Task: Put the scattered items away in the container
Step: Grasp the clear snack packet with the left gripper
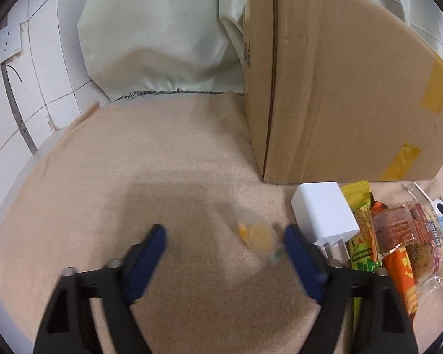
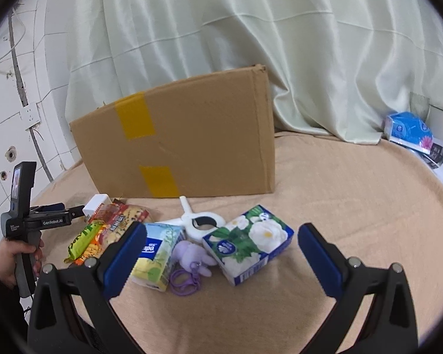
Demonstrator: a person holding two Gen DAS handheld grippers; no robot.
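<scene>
A cardboard box (image 1: pixel 339 88) with yellow tape stands on the tan cloth; it also shows in the right wrist view (image 2: pixel 192 141). My left gripper (image 1: pixel 224 236) is open, and a small clear-wrapped yellow candy (image 1: pixel 257 236) lies between its fingers, close to the right one. A white charger (image 1: pixel 322 212) and snack packets (image 1: pixel 398 236) lie just right of it. My right gripper (image 2: pixel 221 236) is open above a floral tissue pack (image 2: pixel 248 242), a yellow-green tissue pack (image 2: pixel 156 256), a purple plush keychain (image 2: pixel 192 256) and a white clip (image 2: pixel 200 221).
A pale curtain (image 2: pixel 251 44) hangs behind the box. A tiled wall with a socket (image 1: pixel 6 44) is at the left. A blue tissue packet (image 2: pixel 407 129) lies at the far right edge. The left hand-held gripper (image 2: pixel 44 221) shows in the right wrist view.
</scene>
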